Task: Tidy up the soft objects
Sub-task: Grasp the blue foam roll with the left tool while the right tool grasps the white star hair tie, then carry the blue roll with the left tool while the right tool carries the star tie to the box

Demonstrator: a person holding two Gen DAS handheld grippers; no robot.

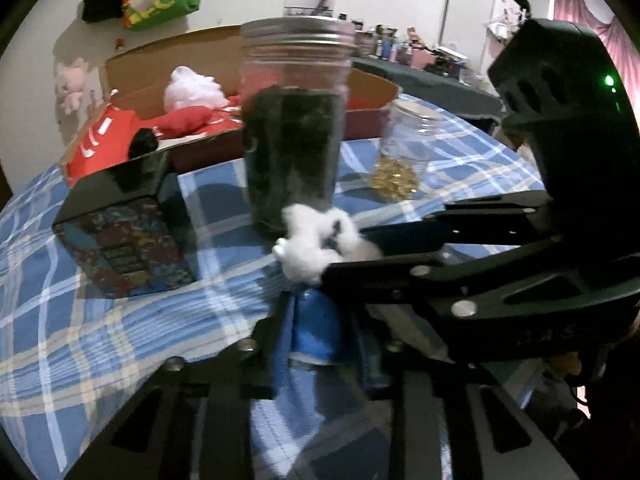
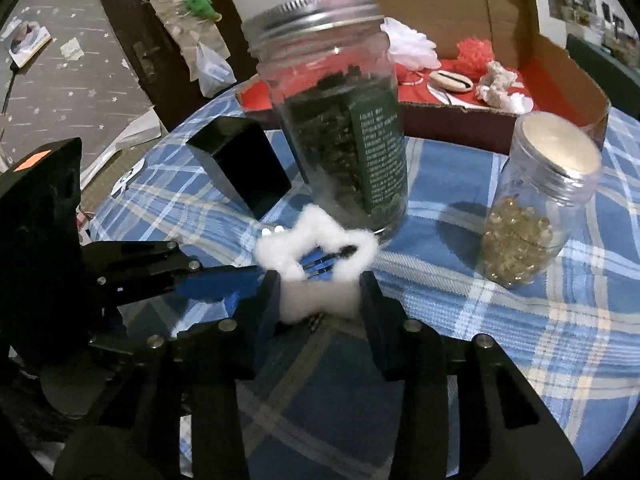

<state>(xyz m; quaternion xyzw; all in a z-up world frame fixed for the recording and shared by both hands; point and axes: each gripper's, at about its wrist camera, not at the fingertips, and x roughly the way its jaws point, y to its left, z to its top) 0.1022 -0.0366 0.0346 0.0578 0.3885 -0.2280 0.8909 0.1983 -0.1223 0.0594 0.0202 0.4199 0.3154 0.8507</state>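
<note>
bench (image 2: 500, 320): blue plaid cloth over it, filling the lower half of both views
box (image 2: 568, 92): cardboard, red inside, upper right in the right wrist view; soft white and red pieces lie in it; probably where the tuft should go
tall jar (image 2: 340, 128): centre, metal lid, dark leaves inside; stands just behind the tuft, in the way of a straight carry to the box
black tin (image 2: 240, 168): left of the tall jar
small jar (image 2: 536, 200): right, amber beads inside
tuft (image 2: 316, 264): white cotton, centre, low over the cloth
right gripper (image 2: 320, 296): clamped on the tuft's lower part
left gripper (image 2: 256, 280): enters from the left; nips the tuft's side, tips together on it
risk: both pulling apart could tear the tuft; a forward push could knock the tall jar over; a loose pinch could drop fluff
</note>
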